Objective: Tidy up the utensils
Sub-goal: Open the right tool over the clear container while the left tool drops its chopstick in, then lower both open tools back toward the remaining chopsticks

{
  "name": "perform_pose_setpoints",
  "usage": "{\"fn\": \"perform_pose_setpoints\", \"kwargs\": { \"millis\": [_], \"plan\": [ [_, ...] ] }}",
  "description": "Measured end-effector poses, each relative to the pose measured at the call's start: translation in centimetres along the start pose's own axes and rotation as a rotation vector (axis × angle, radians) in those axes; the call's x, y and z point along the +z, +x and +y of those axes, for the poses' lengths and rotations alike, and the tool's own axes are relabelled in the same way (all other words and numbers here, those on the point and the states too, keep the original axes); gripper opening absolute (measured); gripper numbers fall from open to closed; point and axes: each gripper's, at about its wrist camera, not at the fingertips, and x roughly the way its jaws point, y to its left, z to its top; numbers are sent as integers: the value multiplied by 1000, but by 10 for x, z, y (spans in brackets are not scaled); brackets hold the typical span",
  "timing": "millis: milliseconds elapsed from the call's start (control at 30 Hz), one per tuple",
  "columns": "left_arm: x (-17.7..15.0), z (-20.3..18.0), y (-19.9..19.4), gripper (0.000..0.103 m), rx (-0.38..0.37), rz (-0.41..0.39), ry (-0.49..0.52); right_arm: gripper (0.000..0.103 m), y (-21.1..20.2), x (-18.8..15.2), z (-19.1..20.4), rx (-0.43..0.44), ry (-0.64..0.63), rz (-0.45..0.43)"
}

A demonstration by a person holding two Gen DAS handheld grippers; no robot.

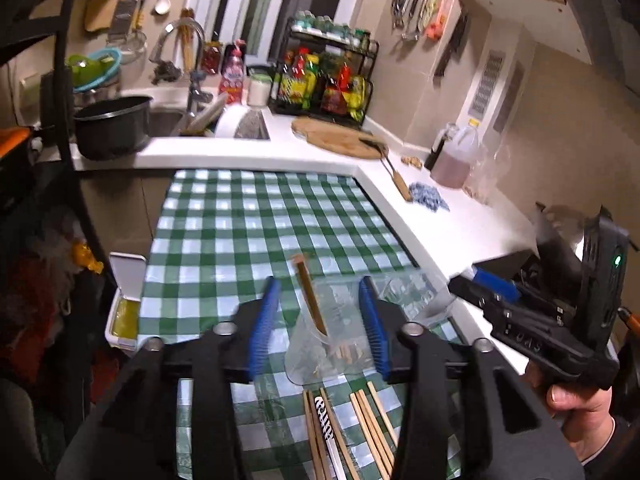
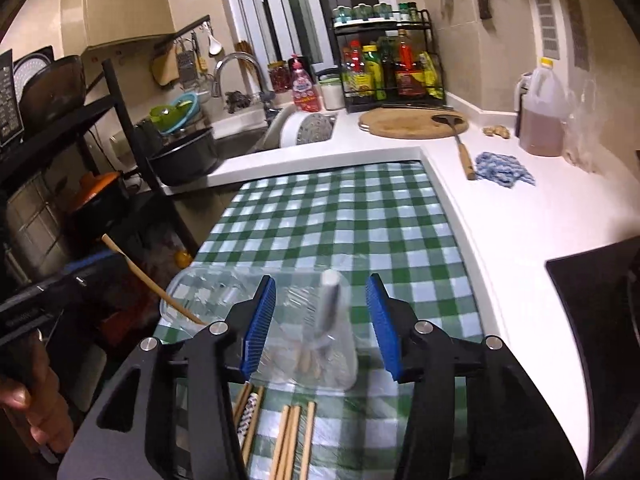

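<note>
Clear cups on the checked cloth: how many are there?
2. One cup stands between the right tool's open fingers, holding a metal utensil. The other cup stands to its left, holding a wooden chopstick. None seems hidden.

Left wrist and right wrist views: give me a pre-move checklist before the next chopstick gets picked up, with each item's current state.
1. Left claw open, nothing between its pads: ok.
2. Right claw open, nothing gripped: ok.
3. Left clear cup upright, a wooden chopstick standing in it: ok.
4. Right clear cup upright, holding a metal-handled utensil: ok.
5. Loose chopsticks on the checked cloth near both claws, unobstructed: ok.
6. Room left in each cup: cannot tell.
</note>
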Motion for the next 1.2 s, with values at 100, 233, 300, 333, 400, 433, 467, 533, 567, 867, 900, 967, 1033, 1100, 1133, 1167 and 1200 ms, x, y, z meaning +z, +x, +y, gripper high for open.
{"fn": "perform_pose_setpoints", "kwargs": {
  "millis": [100, 233, 300, 333, 400, 433, 467, 533, 567, 867, 900, 967, 1033, 1100, 1133, 1167, 1200],
  "plan": [
    [2, -1, -22, 42, 14, -45, -12, 48, -18, -4, -3, -22, 2, -4],
    [-9, -6, -55, 42, 41, -101, -6, 48, -52, -16, 2, -52, -28, -44],
    [-25, -9, -70, 42, 46, -117, -5, 48, -71, -29, 6, -61, -40, -66],
    [-32, -10, -74, 42, 49, -119, -4, 48, -80, -37, 8, -63, -44, -76],
    [-56, -14, -81, 42, 63, -121, 4, 48, -94, -56, 14, -69, -56, -90],
    [-68, -16, -82, 42, 73, -119, 12, 48, -98, -65, 15, -72, -62, -93],
    [-79, -18, -83, 37, 84, -119, 19, 48, -102, -77, 17, -78, -66, -94],
    [-95, -19, -83, 29, 95, -114, 27, 48, -107, -94, 19, -81, -54, -90],
    [-108, -19, -81, 24, 101, -105, 27, 47, -111, -105, 19, -81, -43, -94],
    [-206, -21, -69, 8, 98, -2, 3, 5, -103, -201, 22, -63, 30, -38],
    [-215, -21, -68, 8, 102, 11, 2, 6, -100, -210, 23, -67, 28, -27],
    [-231, -21, -66, 8, 102, 35, -6, 9, -94, -229, 23, -60, 34, 2],
    [-243, -22, -61, 8, 98, 66, -1, 9, -89, -242, 21, -53, 40, 28],
    [-251, -23, -57, 8, 97, 87, 7, 10, -83, -249, 22, -50, 34, 50],
    [-255, -23, -56, 8, 97, 90, 9, 11, -80, -251, 23, -49, 25, 58],
    [-258, -22, -55, 8, 95, 95, 10, 12, -78, -253, 24, -47, 16, 65],
    [-261, -21, -54, 8, 100, 103, 8, 14, -77, -255, 25, -46, 11, 68]
  ]
}}
